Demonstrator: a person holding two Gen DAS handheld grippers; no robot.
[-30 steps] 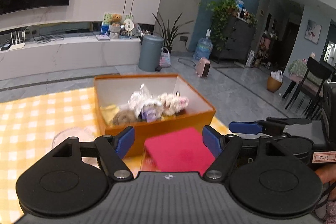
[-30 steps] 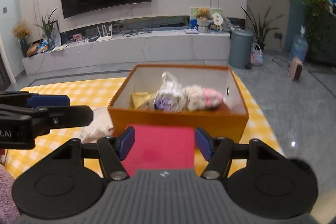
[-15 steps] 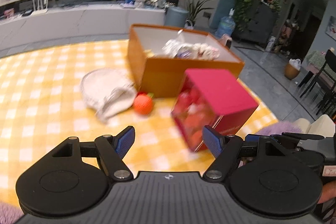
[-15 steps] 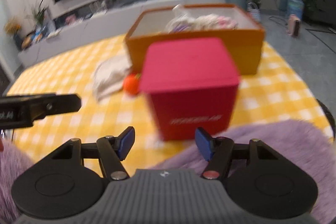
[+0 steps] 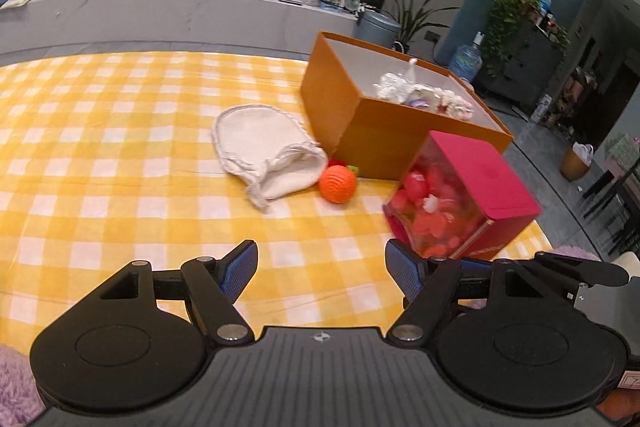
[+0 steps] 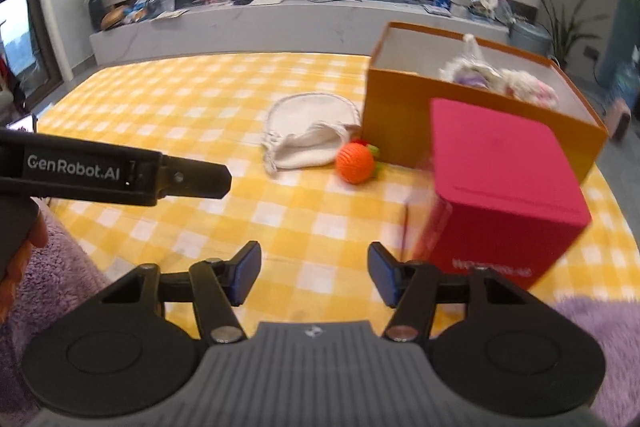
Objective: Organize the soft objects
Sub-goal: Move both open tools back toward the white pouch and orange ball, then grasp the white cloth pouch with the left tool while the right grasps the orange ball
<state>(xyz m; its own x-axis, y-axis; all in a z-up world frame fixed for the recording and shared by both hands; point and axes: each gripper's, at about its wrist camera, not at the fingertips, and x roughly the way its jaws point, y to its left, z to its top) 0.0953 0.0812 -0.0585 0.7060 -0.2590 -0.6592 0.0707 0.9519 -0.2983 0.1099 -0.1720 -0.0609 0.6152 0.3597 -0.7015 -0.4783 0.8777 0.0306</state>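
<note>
A red cube-shaped box with a clear front [image 5: 460, 203] stands ahead of the right tongs [image 6: 314, 273], just before the open orange cardboard box [image 5: 384, 131] of soft toys. The table wears a yellow checked cloth [image 5: 120, 155]. The white cloth pouch [image 5: 266, 151] and orange knitted ball [image 5: 338, 183] lie touching, well beyond the left tongs [image 5: 322, 269]. Both tongs are spread, empty.

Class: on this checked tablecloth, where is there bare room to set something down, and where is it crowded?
Bare: the tablecloth left of the white pouch, and between the gripper tips and the orange ball. Crowded: pouch, ball, orange box and red box cluster together.
</note>
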